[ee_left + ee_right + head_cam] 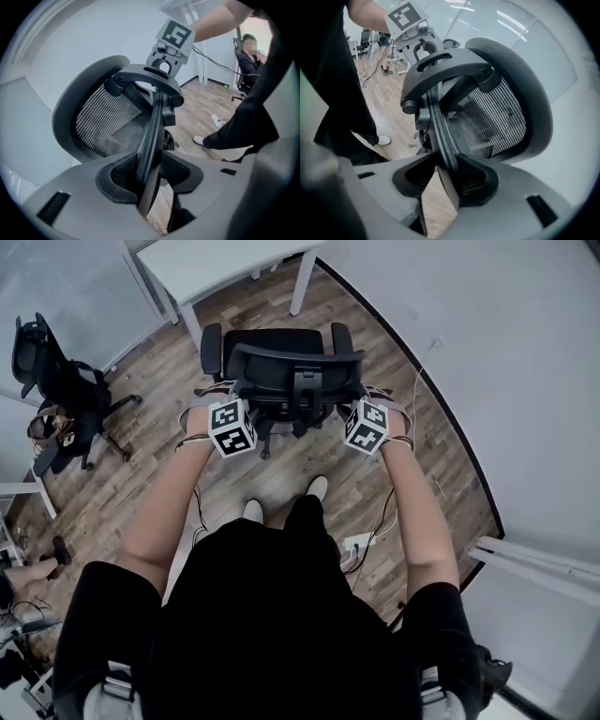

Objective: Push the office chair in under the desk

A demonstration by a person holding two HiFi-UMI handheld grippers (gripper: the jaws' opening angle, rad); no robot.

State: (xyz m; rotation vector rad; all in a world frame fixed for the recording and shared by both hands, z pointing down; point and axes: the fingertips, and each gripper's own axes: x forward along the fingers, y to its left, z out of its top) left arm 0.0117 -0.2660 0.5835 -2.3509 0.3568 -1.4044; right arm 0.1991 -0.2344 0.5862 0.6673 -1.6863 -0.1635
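Looks like the pushing step itself. At the far end of the wood-plank floor (150,474), white flat-topped worktop (220,263), cut off by the picture's edge. Just short of it, black mesh-backed office chair (281,357), seat pointing in, not yet under. At either side of the backrest, left gripper (151,176) and right gripper (443,176), fingers (117,180) clamped on its thin rim. Next calls for a level shove forward, steered slightly leftward past the nearer white leg (302,287). Wheeled base mostly hidden beneath the seat; probably free to roll.
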